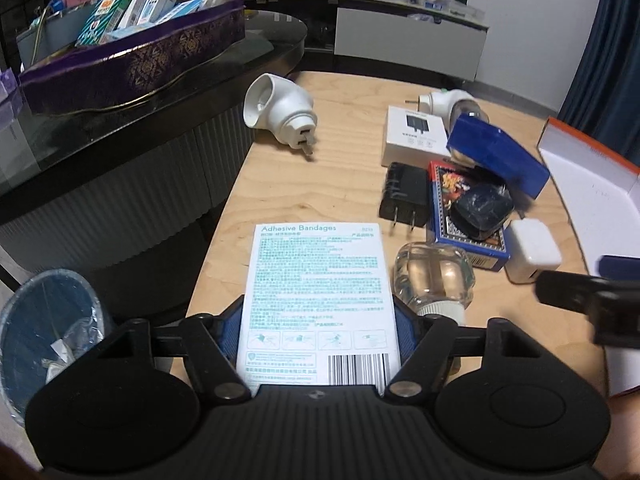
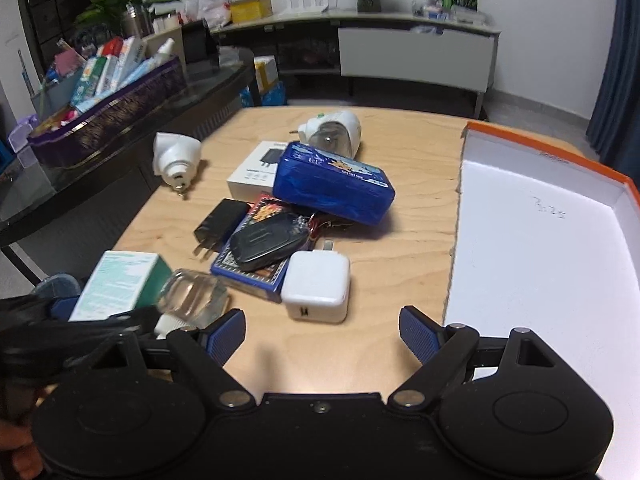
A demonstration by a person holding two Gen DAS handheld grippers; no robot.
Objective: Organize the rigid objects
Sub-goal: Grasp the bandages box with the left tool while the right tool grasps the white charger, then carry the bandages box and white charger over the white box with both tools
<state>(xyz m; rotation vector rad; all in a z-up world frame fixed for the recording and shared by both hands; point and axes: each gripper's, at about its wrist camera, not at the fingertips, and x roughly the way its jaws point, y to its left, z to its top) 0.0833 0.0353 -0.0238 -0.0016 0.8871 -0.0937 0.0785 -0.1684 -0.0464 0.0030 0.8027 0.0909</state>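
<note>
The left gripper point(image 1: 318, 320) pinches the adhesive bandage box point(image 1: 320, 300) between its blue pads, the box lying flat on the wooden table point(image 1: 320, 184). A clear glass bottle point(image 1: 434, 276) lies just beside it. The right gripper point(image 2: 322, 334) stands spread over bare wood, near the white USB charger point(image 2: 316, 286), with the orange-rimmed box lid point(image 2: 540, 248) to its right

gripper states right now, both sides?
Left gripper: shut on the white and green adhesive bandage box.
Right gripper: open, holding nothing, above the wooden table.
</note>
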